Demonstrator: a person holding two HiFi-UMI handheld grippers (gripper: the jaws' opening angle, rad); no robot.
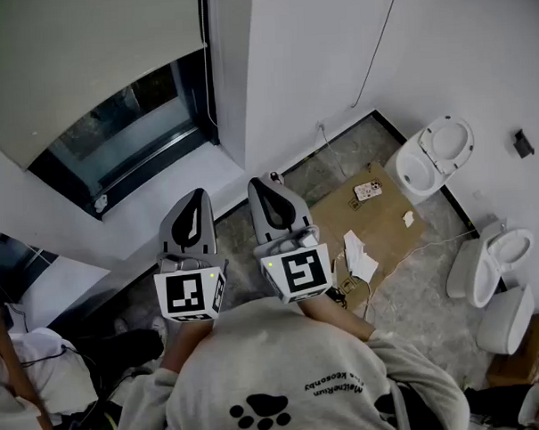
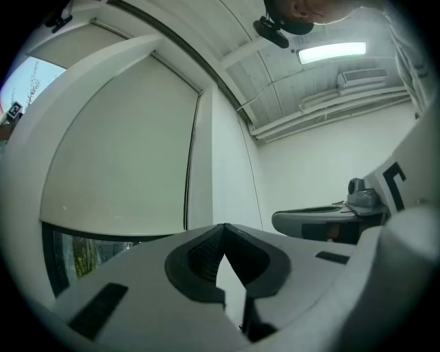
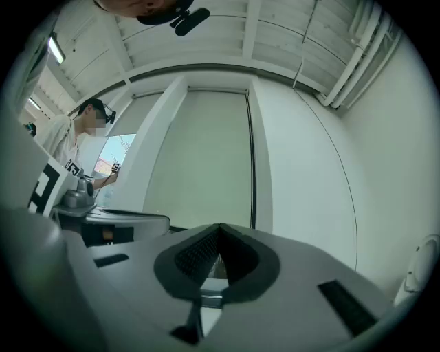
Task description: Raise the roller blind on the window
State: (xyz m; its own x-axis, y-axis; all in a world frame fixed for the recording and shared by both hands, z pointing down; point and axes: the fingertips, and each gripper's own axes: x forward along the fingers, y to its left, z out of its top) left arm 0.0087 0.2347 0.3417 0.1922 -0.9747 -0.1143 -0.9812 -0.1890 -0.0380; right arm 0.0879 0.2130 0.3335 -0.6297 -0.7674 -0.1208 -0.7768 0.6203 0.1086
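The pale roller blind (image 1: 75,58) hangs most of the way down the window, and a strip of dark glass (image 1: 127,127) shows beneath it. Its black pull cord (image 1: 207,61) runs down the blind's right edge. My left gripper (image 1: 197,197) and right gripper (image 1: 261,185) are side by side before the sill, both shut with nothing between the jaws and short of the cord. The left gripper view shows the blind (image 2: 124,151), the cord (image 2: 191,165) and the closed tips (image 2: 223,227). The right gripper view shows the blind (image 3: 203,158), the cord (image 3: 251,158) and closed tips (image 3: 220,228).
A white sill (image 1: 161,192) runs under the window. On the floor to the right lie flat cardboard (image 1: 377,218) with papers (image 1: 359,255), and several white toilets (image 1: 432,158) stand along the wall. A thin cable (image 1: 378,40) hangs on the wall. Another person (image 3: 82,137) stands at the left.
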